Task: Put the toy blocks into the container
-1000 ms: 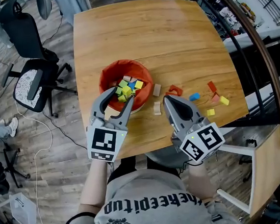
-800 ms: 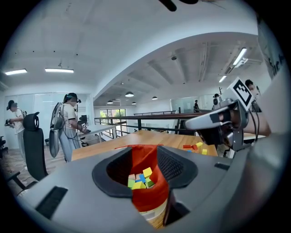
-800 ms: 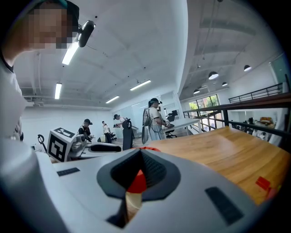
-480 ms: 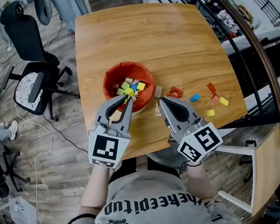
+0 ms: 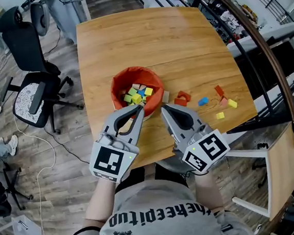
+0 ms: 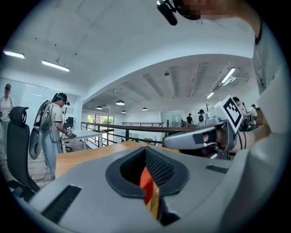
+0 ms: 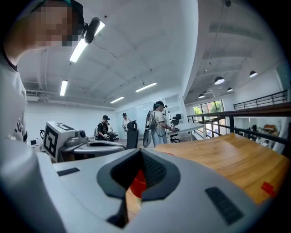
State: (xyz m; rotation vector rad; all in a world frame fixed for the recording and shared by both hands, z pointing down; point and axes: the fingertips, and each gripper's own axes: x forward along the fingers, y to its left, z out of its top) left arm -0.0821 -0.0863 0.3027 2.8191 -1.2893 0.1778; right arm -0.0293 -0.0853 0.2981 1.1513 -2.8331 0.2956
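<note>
On the wooden table (image 5: 145, 42), one red container (image 5: 117, 86) holds many toy blocks; to its right lie two yellow blocks (image 5: 232, 103), one blue block (image 5: 203, 102) and one beige block (image 5: 165, 96). The left gripper (image 5: 137, 109) and right gripper (image 5: 163, 109) hover near it, jaws together, empty.

We count two grippers — the left gripper (image 5: 139, 108) and the right gripper (image 5: 162, 108) — one red container (image 5: 114, 87), one table (image 5: 181, 44), and seven loose blocks (image 5: 203, 102) on it; those heaped inside the container we cannot number.
</note>
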